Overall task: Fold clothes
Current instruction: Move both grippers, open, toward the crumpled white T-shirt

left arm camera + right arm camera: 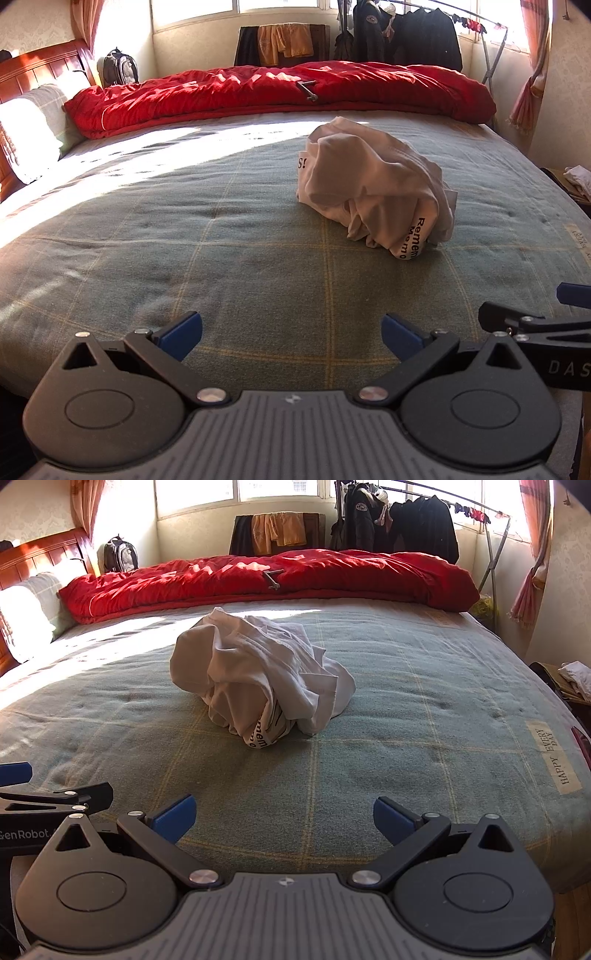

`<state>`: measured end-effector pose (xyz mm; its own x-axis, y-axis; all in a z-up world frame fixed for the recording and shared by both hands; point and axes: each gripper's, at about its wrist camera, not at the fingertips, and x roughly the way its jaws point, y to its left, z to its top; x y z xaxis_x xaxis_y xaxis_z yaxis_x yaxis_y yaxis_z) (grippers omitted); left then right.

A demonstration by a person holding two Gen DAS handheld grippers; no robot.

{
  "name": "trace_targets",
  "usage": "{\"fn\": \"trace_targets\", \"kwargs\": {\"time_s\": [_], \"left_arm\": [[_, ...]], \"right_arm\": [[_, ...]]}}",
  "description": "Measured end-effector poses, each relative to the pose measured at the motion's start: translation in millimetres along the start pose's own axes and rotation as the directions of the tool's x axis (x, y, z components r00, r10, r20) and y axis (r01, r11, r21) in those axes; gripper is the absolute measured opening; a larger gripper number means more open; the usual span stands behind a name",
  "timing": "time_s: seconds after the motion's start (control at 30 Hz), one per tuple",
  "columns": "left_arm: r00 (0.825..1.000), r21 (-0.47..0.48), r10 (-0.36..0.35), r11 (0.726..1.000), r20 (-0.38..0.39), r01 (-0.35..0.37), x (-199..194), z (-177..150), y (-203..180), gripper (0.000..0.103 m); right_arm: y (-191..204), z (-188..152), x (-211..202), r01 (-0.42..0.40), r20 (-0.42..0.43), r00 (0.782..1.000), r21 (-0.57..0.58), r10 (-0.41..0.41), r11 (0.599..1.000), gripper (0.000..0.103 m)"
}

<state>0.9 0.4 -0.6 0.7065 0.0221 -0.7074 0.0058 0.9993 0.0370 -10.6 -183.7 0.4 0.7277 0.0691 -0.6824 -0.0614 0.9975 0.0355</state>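
Clearly nothing is folded yet: the white T-shirt (373,188) sits in a crumpled heap on the green plaid bedspread (184,240), short of the red quilt (258,96). Best to find a hem or shoulder edge, pinch one layer only and spread the shirt flat first. Both the left gripper (291,332) and right gripper (284,814) stand spread wide and empty, side by side near the bed's edge, the shirt well ahead between them.
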Motion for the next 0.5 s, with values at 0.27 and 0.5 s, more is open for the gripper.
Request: {"fn": "trace_targets", "kwargs": {"time_s": [0.27,0.5], "left_arm": [[1.0,-0.008,-0.007,1.0,0.001,0.007,0.0,-0.2,-2.8,0.103],[1.0,-0.011,-0.015,1.0,0.006,0.015,-0.3,-1.3,0.8,0.103]], "right_arm": [[0.3,-0.3,-1.1,-0.002,-0.003,1.0,0.007,0.002,1.0,0.103],[0.2,-0.5,-1.0,-0.003,-0.003,1.0,0.009,0.003,1.0,0.103]]}}
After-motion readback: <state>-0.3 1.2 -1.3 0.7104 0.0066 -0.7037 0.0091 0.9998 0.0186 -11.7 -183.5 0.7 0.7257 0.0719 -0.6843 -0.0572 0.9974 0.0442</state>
